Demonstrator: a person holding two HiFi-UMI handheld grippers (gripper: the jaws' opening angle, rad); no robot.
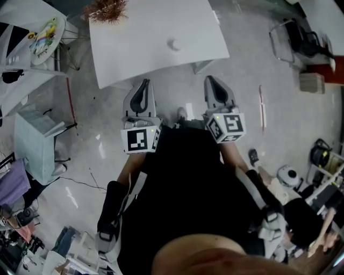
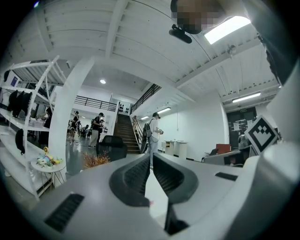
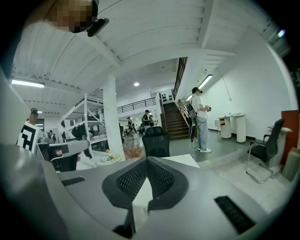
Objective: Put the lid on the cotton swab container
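Observation:
A small white round container stands on the white table, near its front edge; it is too small to tell whether a lid sits on it. My left gripper and right gripper are held side by side in front of the table, just short of its edge, pointing toward it. Both are shut with nothing between the jaws. In the left gripper view the left gripper has its tips together, and so does the right gripper in the right gripper view. Neither gripper view shows the container.
A dried reddish plant sits at the table's far edge. A round side table with colourful items stands at left, with a grey stand below it. An office chair is at right. A person stands by the stairs.

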